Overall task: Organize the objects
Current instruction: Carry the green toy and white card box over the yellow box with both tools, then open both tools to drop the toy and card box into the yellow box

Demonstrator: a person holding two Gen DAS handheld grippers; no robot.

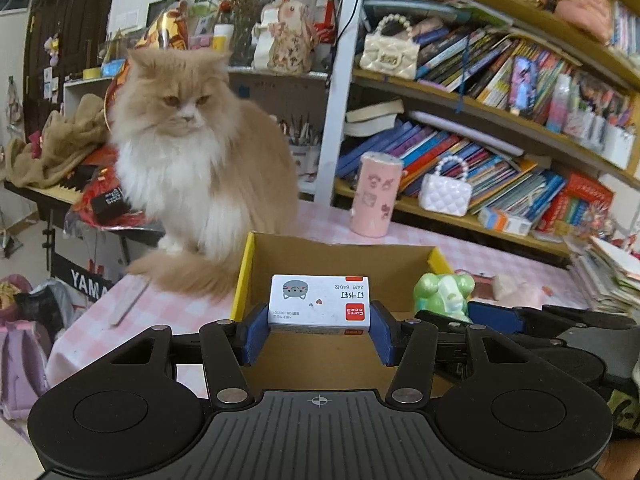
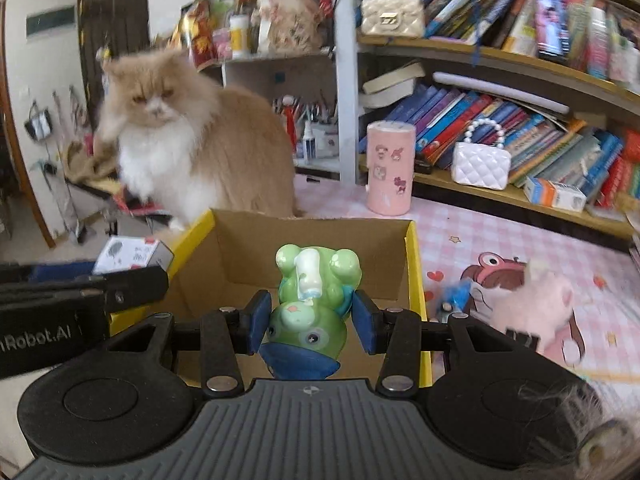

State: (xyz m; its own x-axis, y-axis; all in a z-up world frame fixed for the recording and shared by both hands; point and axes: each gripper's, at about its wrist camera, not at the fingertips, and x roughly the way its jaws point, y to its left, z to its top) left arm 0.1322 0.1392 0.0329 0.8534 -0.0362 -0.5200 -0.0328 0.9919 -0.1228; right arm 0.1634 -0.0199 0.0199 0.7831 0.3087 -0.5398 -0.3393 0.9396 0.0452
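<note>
My left gripper [image 1: 319,326] is shut on a white staple box [image 1: 319,302] and holds it above the open cardboard box [image 1: 340,258] with yellow edges. My right gripper [image 2: 310,322] is shut on a green frog toy [image 2: 312,296], held over the same cardboard box [image 2: 312,236]. In the left wrist view the frog toy [image 1: 444,292] and the right gripper's blue pad show at the right. In the right wrist view the staple box [image 2: 132,255] and the left gripper show at the left.
A fluffy orange and white cat [image 1: 188,160] sits on the pink checked tablecloth [image 1: 168,312] right behind the box. A pink cylinder [image 1: 374,194] stands behind. A pink plush [image 2: 532,304] lies right of the box. Bookshelves [image 1: 500,120] fill the right side.
</note>
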